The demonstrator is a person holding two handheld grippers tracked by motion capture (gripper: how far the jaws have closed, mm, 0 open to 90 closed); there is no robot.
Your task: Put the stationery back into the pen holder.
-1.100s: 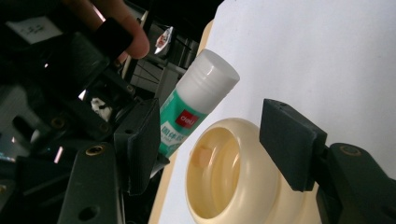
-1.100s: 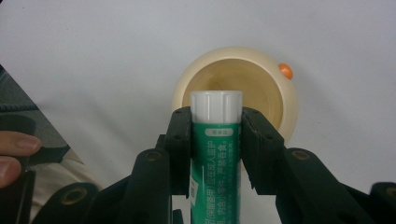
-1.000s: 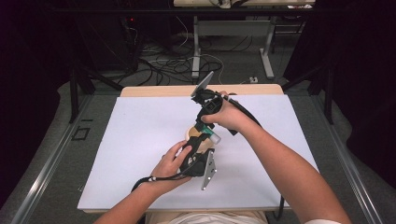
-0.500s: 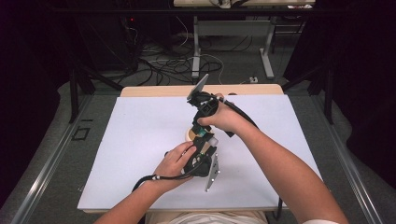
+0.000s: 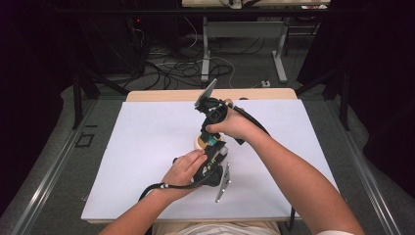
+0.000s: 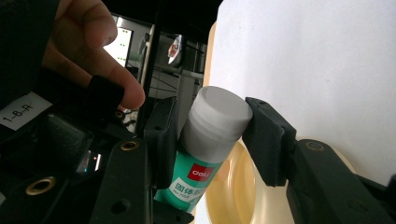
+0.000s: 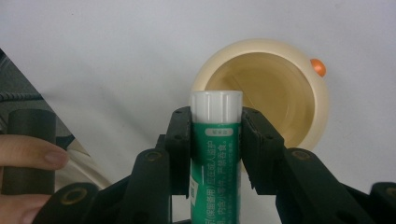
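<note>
Since a second ago we have drawn both tongs nearer: right tongs (image 7: pixel 215 135) clamp the glue stick (image 7: pixel 215 154) above the cream cup (image 7: pixel 261 93), left tongs (image 6: pixel 208 140) half-closed around its cap.

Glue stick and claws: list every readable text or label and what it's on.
"deli" in white on a red patch, on the green glue stick with the white cap.
Chinese characters under that logo and down the stick's side in the right gripper view: too small and cropped to read with confidence.
"1-6-R" on a white sticker on a black claw body, beside a hand.
Cream round cup: no text.
</note>
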